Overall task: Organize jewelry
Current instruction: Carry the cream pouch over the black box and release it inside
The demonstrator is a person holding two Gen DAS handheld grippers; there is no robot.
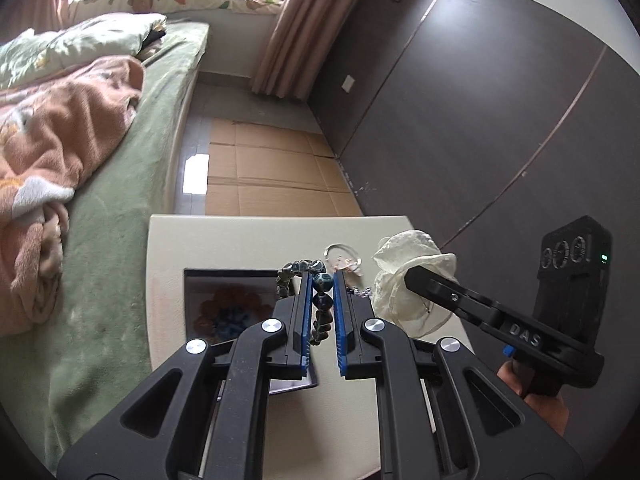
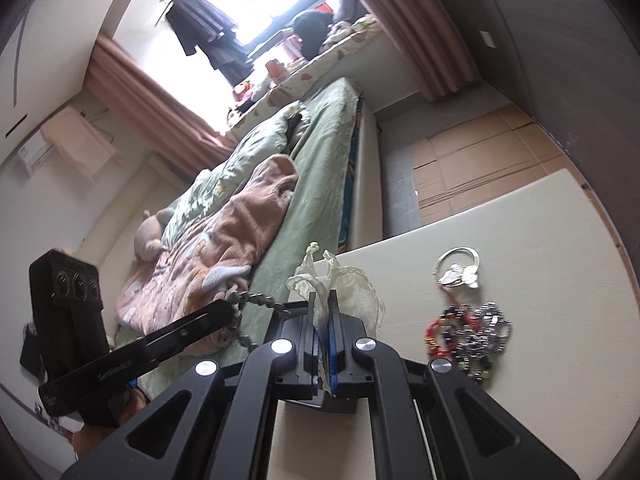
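Note:
My left gripper is shut on a string of dark blue-green beads, which loops over the left finger and hangs between the blue pads. My right gripper is shut on a white gauze pouch; in the left wrist view this pouch bulges around the right gripper just right of my left fingers. Both are held above the cream table. In the right wrist view, the left gripper comes in from the left with the bead string trailing from it.
On the table lie a silver bangle with a charm and a heap of red, black and silver jewelry. A flat framed flower picture lies under my left gripper. A bed with green sheet borders the table; cardboard covers the floor beyond.

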